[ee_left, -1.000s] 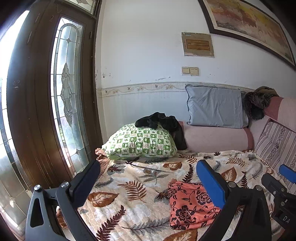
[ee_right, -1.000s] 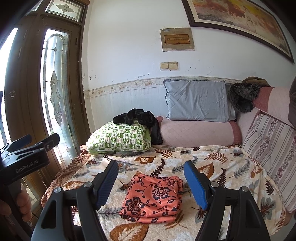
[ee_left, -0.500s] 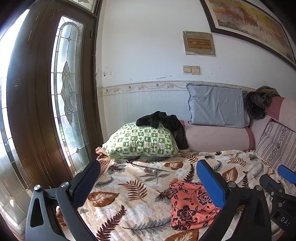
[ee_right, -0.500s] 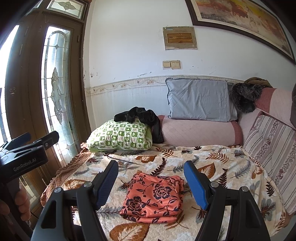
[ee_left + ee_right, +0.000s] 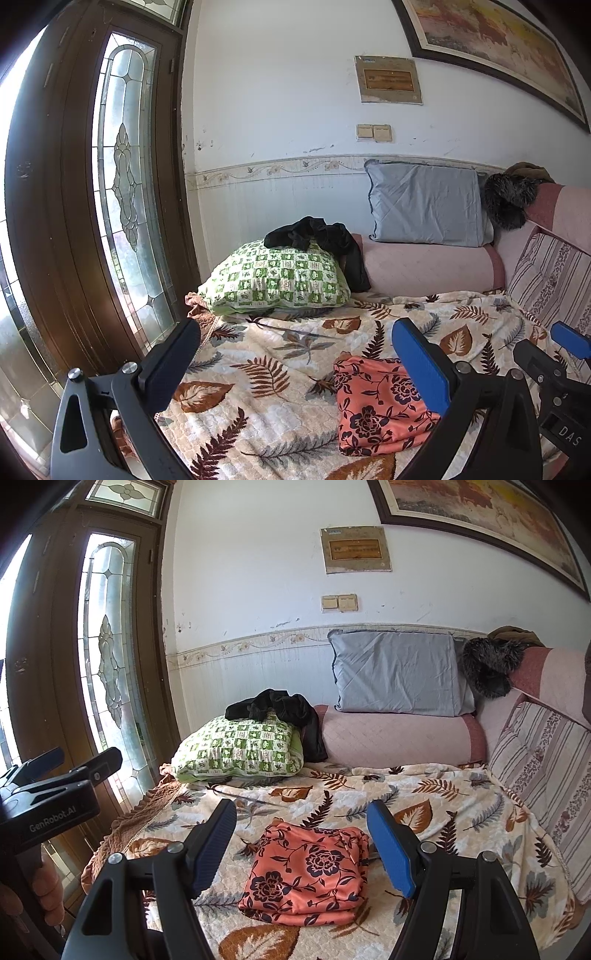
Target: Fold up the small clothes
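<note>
Hovering above the bedspread (image 5: 461, 812), the left gripper (image 5: 295, 354) and right gripper (image 5: 301, 834) both stand apart, empty. The orange floral garment (image 5: 306, 871) lies folded mid-bed, toward its near edge. That piece looks finished; next probably comes fetching the black garment (image 5: 280, 710) off the green pillow (image 5: 240, 751).

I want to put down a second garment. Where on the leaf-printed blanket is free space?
The leaf-printed blanket is bare between the folded orange floral garment and the striped cushion, and between the garment and the green checked pillow. The back is crowded: a black garment lies over that pillow.
</note>
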### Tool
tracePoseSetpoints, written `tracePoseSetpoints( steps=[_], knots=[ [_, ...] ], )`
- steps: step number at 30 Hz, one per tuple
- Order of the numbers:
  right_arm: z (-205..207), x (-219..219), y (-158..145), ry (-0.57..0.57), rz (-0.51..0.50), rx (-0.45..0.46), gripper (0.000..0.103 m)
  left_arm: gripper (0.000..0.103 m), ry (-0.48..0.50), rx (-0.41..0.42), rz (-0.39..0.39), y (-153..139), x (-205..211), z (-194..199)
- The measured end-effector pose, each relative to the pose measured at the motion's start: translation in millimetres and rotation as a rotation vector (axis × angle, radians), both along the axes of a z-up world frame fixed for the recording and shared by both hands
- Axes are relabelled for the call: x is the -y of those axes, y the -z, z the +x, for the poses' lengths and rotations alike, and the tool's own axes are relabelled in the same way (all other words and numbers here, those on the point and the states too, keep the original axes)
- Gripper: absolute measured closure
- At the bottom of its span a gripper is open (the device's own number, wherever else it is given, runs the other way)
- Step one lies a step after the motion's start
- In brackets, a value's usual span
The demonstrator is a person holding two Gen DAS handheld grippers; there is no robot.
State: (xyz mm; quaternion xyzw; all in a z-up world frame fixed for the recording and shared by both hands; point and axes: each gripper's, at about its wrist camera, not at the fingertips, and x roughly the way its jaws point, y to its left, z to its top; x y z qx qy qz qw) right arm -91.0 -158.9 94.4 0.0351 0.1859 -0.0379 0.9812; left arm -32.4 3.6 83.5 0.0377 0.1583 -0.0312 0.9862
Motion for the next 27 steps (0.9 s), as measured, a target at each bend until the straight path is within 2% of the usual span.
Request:
tracePoseSetpoints(
  steps=[6,12,20,24,27],
  knots=[
    [-8,-3,-7,0.002,-0.013,0.023,0.027,0.000,0.002,0.019,-0.004,-4,-2,-6],
    [5,-5,-6,-0.013,-0.018,0.014,0.027,0.000,-0.015,0.012,0.003,-3,-1,4],
    [34,12,15,-0.003,0.014,-0.029,0.027,0.000,0.005,-0.031,0.014,10,14,31],
    [52,26,25,0.007,0.012,-0.039,0.027,0.000,0.076,-0.031,-0.029,16,20,49],
    [71,53,35,0.042,0.004,-0.050,0.027,0.000,0.107,-0.087,-0.091,30,22,84]
  ],
)
